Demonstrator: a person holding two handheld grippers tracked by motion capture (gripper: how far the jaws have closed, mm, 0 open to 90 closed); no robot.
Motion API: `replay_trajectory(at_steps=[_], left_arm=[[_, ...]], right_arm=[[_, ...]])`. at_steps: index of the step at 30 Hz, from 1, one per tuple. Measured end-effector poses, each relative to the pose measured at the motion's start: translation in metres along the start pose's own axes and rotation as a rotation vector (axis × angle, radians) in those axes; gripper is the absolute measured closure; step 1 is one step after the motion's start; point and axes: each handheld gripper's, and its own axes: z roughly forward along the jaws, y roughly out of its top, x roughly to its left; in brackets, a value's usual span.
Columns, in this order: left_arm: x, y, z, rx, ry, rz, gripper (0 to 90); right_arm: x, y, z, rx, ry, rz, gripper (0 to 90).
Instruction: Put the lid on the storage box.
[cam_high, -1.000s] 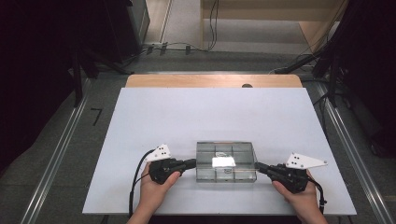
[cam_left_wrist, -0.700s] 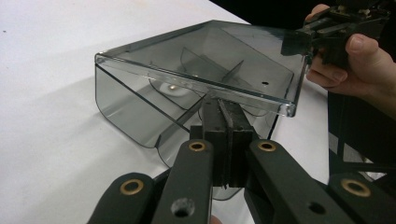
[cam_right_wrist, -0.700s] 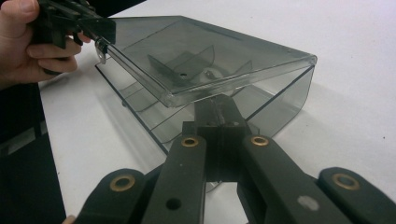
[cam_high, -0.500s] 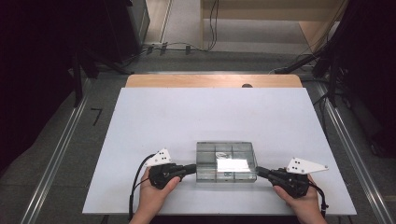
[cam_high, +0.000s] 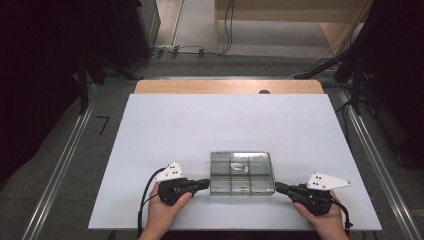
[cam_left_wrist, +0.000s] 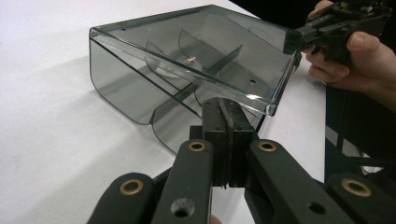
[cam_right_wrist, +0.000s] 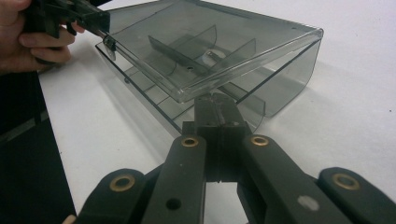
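1. Both tongs were closed, jaws pressed flat together with nothing between the pads: the left tongs (cam_high: 204, 183) sat at the box's left side, the right tongs (cam_high: 280, 188) at its right front corner.
2. Each tip met the front edge of the lid (cam_left_wrist: 196, 65), one at either front corner; the lid stood tilted up, clear of the base along that edge.
3. Smoky and see-through, the compartment box (cam_high: 242, 172) stood on the white table (cam_high: 210, 125), near the front edge and between the two hands.
4. Inside, thin dividers (cam_right_wrist: 187, 49) split it into compartments; a small pale item (cam_high: 239, 166) lay in a middle back one.
5. Seen from the left gripper view, the right hand (cam_left_wrist: 359, 58) held its tongs at the far corner of the lid.
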Motion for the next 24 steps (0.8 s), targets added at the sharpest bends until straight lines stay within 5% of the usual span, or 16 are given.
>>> replay_trajectory(at_steps=[24], left_arm=[[0.0029, -0.0032, 0.0037, 0.047, 0.007, -0.007, 88.3]], right_arm=[[-0.0045, -0.0042, 0.0029, 0.029, -0.012, 0.000, 87.1]])
